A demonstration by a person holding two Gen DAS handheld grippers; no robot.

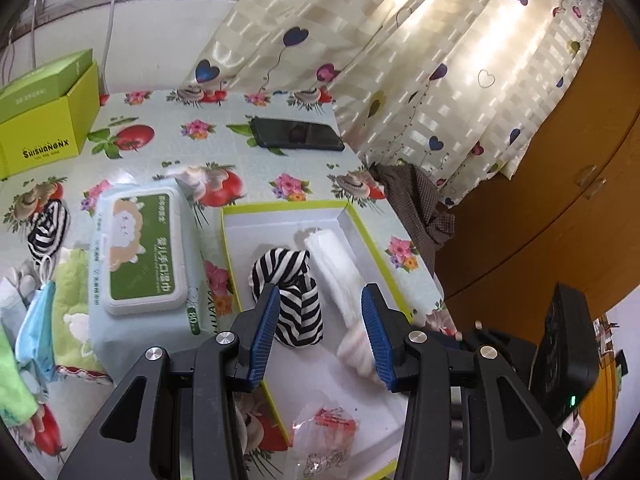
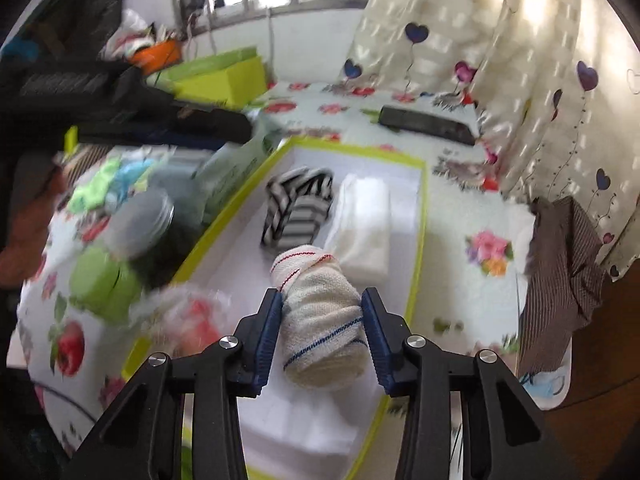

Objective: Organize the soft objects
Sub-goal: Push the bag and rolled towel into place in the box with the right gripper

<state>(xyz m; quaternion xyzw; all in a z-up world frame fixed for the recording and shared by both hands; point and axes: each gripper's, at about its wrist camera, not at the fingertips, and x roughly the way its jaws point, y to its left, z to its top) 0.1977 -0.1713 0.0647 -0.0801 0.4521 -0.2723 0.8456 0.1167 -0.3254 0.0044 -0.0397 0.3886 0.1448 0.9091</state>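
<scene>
Readable print on my table, left camera.
My green box reads "SHISHANGNX", with a smaller line under it too tiny to read. My wipes pack carries Chinese characters on its lid, and "80" near its front edge.

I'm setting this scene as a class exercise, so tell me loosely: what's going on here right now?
A person is sorting soft things into a shallow tray with a handheld claw in each hand. The right claw has a rolled cream sock between its pads, over the tray. The left claw hangs open above a striped sock already lying in the tray beside a white cloth. Another striped sock and a wipes pack wait outside on the table.
</scene>
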